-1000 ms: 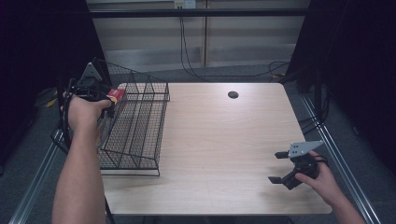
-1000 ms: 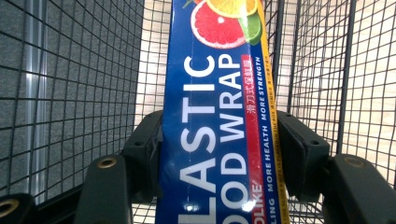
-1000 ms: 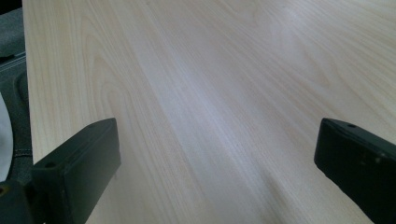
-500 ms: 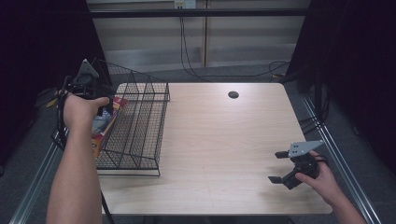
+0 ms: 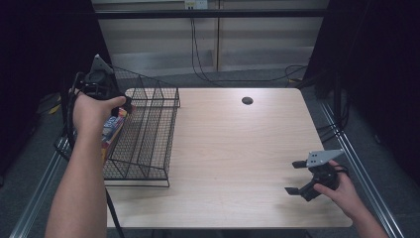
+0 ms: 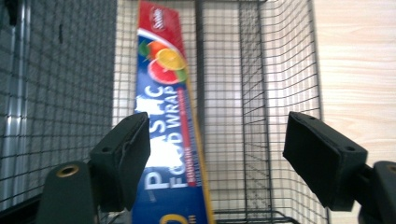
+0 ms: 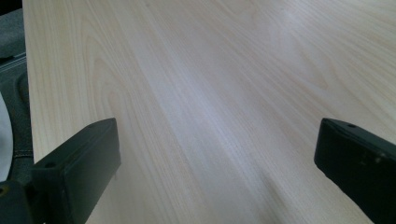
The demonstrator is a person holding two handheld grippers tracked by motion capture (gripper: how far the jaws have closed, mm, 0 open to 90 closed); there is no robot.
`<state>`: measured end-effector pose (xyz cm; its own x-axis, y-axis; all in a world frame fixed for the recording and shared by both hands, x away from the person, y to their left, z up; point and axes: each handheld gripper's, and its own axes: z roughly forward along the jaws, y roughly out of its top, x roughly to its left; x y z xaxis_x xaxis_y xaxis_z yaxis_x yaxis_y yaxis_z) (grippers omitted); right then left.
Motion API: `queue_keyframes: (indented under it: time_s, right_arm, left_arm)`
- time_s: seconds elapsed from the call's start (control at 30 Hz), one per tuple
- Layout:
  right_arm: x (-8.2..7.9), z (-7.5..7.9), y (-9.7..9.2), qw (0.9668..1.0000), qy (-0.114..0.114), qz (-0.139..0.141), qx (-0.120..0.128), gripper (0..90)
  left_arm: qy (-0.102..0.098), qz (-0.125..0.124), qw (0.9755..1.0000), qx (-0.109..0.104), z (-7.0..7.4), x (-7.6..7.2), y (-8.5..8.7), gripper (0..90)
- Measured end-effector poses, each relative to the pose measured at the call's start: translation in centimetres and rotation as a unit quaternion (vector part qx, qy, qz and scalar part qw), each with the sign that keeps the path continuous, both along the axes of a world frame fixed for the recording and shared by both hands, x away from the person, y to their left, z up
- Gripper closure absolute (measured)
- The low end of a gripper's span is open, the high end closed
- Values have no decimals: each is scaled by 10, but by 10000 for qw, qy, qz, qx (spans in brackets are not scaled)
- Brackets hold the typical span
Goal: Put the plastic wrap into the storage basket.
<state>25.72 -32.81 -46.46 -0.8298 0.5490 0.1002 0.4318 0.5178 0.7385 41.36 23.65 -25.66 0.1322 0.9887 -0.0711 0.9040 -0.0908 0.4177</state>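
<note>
wire basket point(image 5: 148, 144) walls around wrap box point(image 6: 168, 140)

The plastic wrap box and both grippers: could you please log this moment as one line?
left gripper: jaws just opening, clear of box | plastic wrap box: lying in wire basket | right gripper: open over table

A wire basket point(image 5: 148, 134) stands on the left part of the tabletop point(image 5: 237, 153). A box of food wrap point(image 6: 170, 140) lies lengthwise inside it, along its left side, under the left gripper point(image 6: 217, 154).
</note>
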Motion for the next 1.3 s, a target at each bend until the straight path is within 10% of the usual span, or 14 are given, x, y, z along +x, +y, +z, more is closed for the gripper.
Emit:
queue_keyframes:
  time_s: [0.6, 1.3]
  right_arm:
    - [0, 0, 0, 10000, 2, 7, -11, 1]
    - [-1, 0, 1, 10000, 12, 41, -27, 1]
  left_arm:
    - [-221, -737, 9962, -406, -6, 2, -45, 187]
    - [-359, -1499, 9835, -946, -19, 0, -105, 169]
